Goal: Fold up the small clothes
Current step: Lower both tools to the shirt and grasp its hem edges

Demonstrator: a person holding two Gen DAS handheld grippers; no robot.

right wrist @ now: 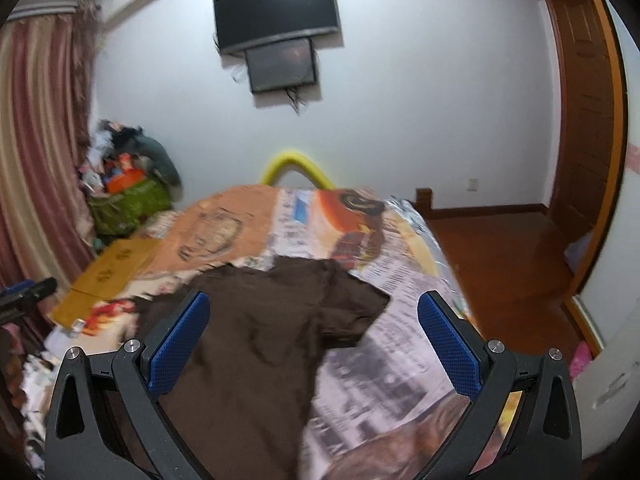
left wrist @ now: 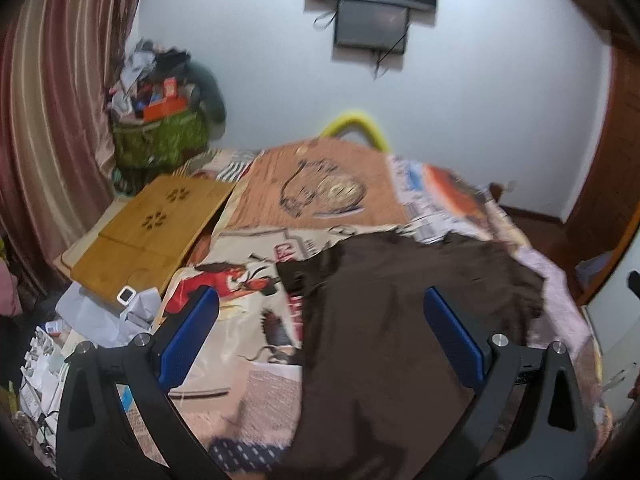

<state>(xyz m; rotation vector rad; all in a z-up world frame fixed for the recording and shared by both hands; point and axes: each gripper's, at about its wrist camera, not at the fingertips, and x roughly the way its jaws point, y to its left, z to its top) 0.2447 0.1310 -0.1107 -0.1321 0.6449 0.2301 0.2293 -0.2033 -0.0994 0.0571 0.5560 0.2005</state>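
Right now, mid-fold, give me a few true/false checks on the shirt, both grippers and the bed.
1. The brown shirt lies on the bed. True.
2. The left gripper is shut on the shirt. False: its jaws stand wide open, holding nothing.
3. The right gripper is open. True.
4. The wooden tray sits on top of the shirt. False: it lies apart, to the shirt's left.
5. The TV is on the bed. False: it hangs on the wall.

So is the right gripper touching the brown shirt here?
Cannot tell. In the right wrist view the right gripper stands with jaws wide open over the brown shirt, nothing pinched, but looking down along the jaws hides any gap or contact.
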